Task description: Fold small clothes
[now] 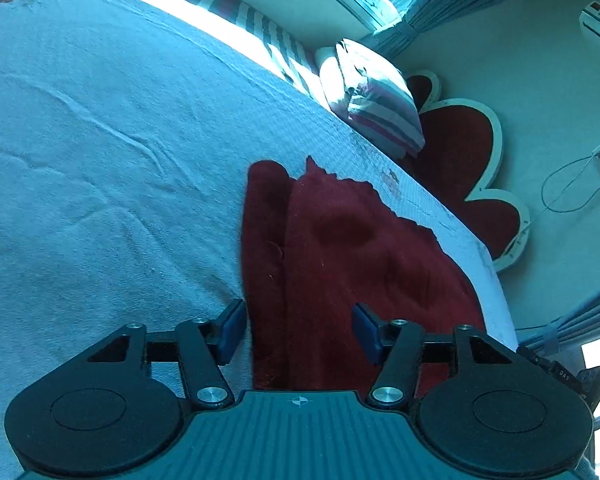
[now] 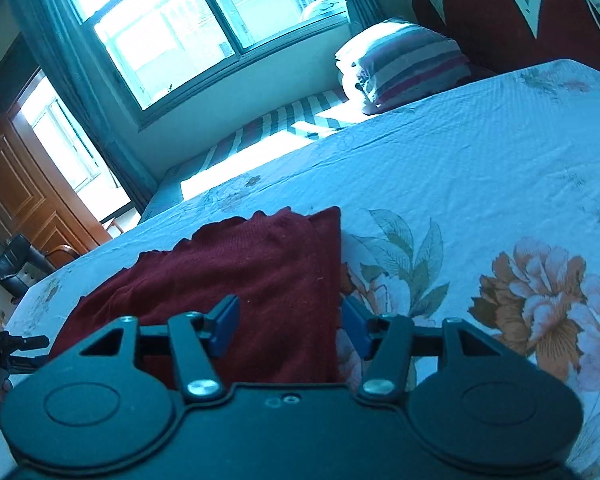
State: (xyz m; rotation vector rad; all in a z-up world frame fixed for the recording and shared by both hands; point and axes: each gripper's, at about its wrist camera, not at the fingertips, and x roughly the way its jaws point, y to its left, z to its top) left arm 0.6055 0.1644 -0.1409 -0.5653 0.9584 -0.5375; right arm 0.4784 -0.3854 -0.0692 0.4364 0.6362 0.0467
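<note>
While the dark red garment (image 1: 340,248) lies partly folded on the bedsheet (image 1: 100,140), both the left gripper (image 1: 300,334) and right gripper (image 2: 288,326) hover released, each at 6 o'clock in its view; a shallow pinch could catch one layer and undo the fold.

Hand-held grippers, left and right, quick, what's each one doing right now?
Left hand-held gripper: open, holding nothing, over the red garment.
Right hand-held gripper: open, holding nothing, over the same garment.
</note>
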